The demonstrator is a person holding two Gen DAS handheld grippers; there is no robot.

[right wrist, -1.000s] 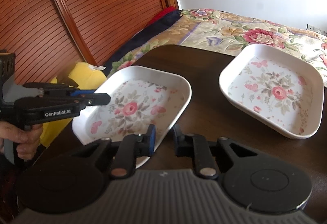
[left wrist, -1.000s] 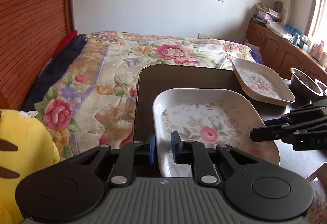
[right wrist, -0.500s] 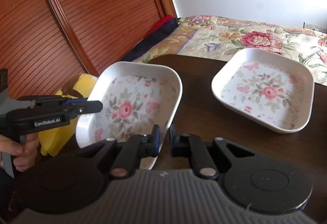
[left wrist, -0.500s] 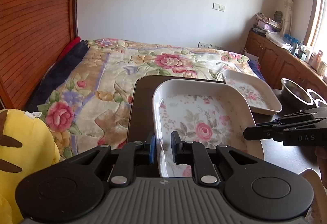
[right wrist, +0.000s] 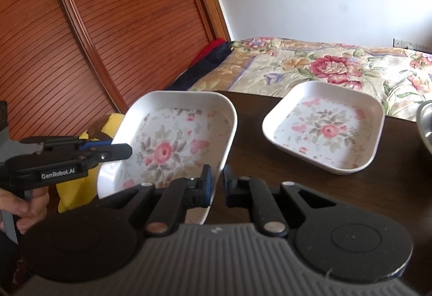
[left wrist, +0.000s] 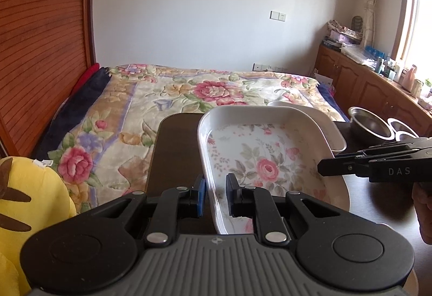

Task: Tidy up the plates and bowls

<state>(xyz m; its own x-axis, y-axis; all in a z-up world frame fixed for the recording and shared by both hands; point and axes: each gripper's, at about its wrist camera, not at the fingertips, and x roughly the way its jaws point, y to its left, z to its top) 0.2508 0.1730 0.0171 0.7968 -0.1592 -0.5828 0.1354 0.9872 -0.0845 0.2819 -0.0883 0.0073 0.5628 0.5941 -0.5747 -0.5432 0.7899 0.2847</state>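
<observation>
Risk first. We hold the near plate (right wrist: 172, 144) lifted and tilted, gripped at two edges only. If either grip slips on the thin glossy rim, we judge the plate would pivot on the other grip and drop onto the bench (right wrist: 251, 134) or off its near edge. If the two grippers pull apart or twist against each other, the rim could pop free. A second risk: we judge the aim is to nest this plate on the far plate (right wrist: 324, 131), and coming in tilted could catch rim on rim and shove that plate toward the metal bowl (left wrist: 370, 125) at the right.

Jaws. The left gripper (left wrist: 215, 194) is clenched on the plate's left rim; in its own view the wall of the plate passes between the two jaws. The right gripper (right wrist: 216, 185) grasps the right rim the same way, the edge running between its jaws. Each gripper appears in the other's view, pinching the opposite side.

Position. The held plate is off the bench, its far end raised. The far plate rests flat on the bench, well apart to the right and beyond. A bed (left wrist: 189, 90) lies past the bench; a yellow plush toy (left wrist: 29, 196) sits at near left.
</observation>
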